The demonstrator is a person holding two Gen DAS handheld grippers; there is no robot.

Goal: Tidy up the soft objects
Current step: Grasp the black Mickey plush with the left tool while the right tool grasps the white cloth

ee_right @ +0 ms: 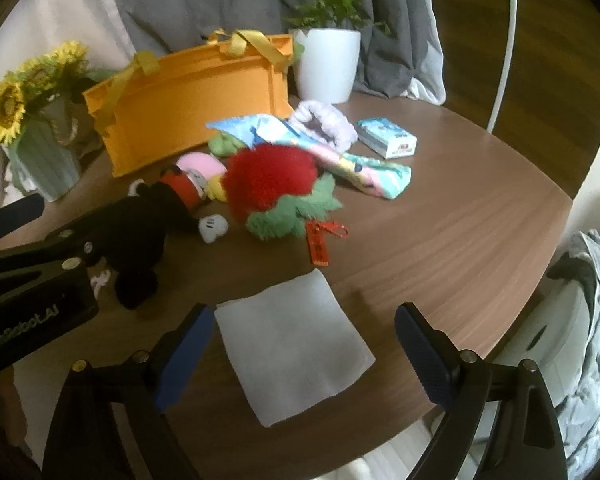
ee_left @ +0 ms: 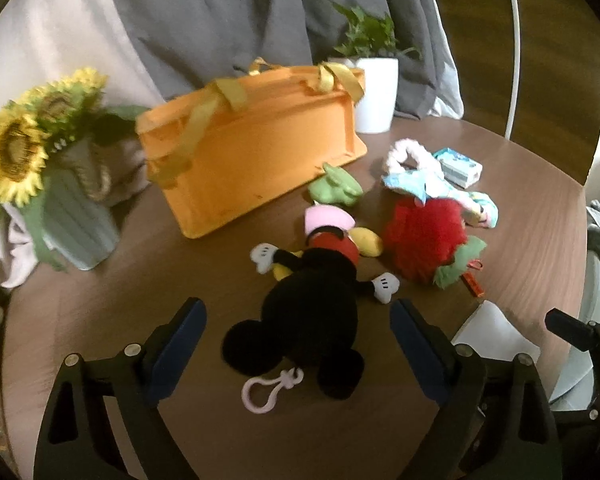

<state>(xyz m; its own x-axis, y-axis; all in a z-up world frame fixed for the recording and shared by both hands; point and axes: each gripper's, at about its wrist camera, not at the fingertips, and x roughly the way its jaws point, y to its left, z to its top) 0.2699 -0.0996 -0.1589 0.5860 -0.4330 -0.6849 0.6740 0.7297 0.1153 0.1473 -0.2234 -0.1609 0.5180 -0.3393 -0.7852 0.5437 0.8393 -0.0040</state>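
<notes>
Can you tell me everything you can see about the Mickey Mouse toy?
The Mickey Mouse toy is a soft plush lying face down on the brown table, head toward the camera. It looks fuzzy and black, with round ears, white gloves, red shorts and yellow shoes. A pale pink clip sits by its head. Its feet touch the pink plush. The open left claw frames its head without gripping.

**Around the round table**

A brown wooden table (ee_right: pixel 440 240) stands before grey curtains (ee_left: pixel 228 20). At its back edge sits a leafy plant in a white pot (ee_right: pixel 327 65). On the left, sunflowers (ee_left: pixel 14 156) fill a ribbed green vase (ee_left: pixel 74 224). A small tissue pack (ee_right: pixel 387 138) lies near the right.
</notes>
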